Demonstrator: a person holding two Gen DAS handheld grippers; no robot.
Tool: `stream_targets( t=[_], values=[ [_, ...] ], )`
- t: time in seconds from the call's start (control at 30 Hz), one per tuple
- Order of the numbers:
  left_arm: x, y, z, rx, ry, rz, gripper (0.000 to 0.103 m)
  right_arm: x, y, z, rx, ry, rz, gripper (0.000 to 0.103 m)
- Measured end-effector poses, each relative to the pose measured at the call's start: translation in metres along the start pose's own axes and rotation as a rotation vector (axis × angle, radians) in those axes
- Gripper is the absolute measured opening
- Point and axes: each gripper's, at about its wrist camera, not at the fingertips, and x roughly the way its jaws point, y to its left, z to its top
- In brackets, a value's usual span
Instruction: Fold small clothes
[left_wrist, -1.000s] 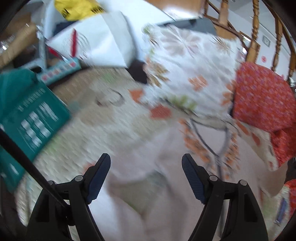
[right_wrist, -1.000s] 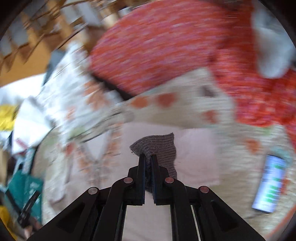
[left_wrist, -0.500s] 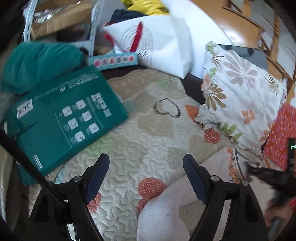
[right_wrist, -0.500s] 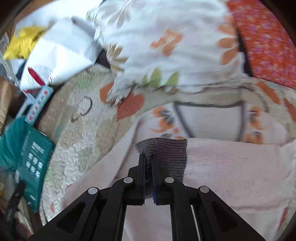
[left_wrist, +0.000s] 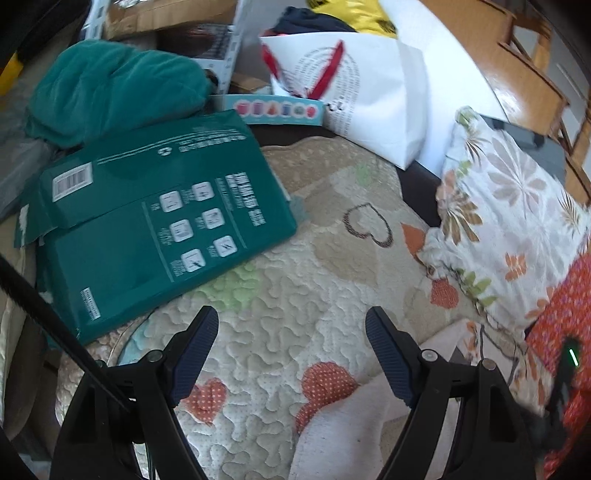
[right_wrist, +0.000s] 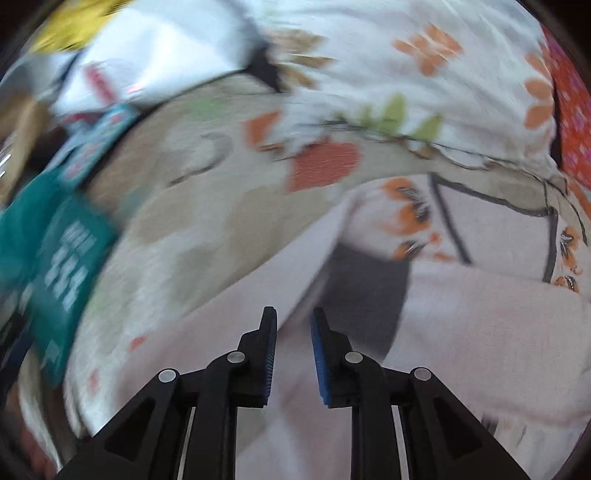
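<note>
Right gripper (right_wrist: 293, 328): jaws have just been opening, now parted by a narrow gap, nothing pinched between the pads. The grey ribbed cuff (right_wrist: 364, 288) is released and lies just beyond the tips, on the pale pink garment (right_wrist: 461, 332).

Left gripper (left_wrist: 291, 354): jaws spread wide, empty, held over the quilted bedspread (left_wrist: 258, 295). A corner of the same pink garment (left_wrist: 343, 428) is seen near the right finger, at the near right of that view; contact with the finger cannot be told.

Garment location: spread flat on the bedspread, near side, in front of the floral pillow (right_wrist: 388, 74). An orange flower print with a dark outlined panel (right_wrist: 491, 229) is seen on its far part. A green box (left_wrist: 159, 229) lies well apart to the left.

Handling, judged: thin knit, light, fully limp, no stiffness to be relied on; any lifted edge will sag and drag the rest. Low slip against ribbed pads; not fragile. The cuff is thicker and is judged the surest pinch point. Otherwise hems or corners are to be taken, one per gripper, so the fold line stays straight. Single-layer pinches should be checked, since the quilt beneath could be caught too.
</note>
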Motion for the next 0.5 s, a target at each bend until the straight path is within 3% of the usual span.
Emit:
stream_targets(
  t=[0.07,0.17,0.3,0.5],
  values=[
    [0.001,0.004,0.000,-0.024,0.010,-0.006,0.081,-0.013,0.022,-0.036,-0.060,0.039,0.105,0.034],
    [0.001,0.007,-0.002,-0.041,0.024,-0.023,0.081,-0.017,0.045,-0.090,-0.134,0.112,0.183,0.039],
    [0.000,0.005,-0.006,-0.028,0.020,-0.014,0.081,-0.015,0.055,-0.147,-0.173,0.166,0.188,0.039],
    [0.001,0.010,-0.008,-0.049,0.025,-0.012,0.081,-0.004,0.055,-0.183,-0.180,0.192,0.139,0.039]
  ],
)
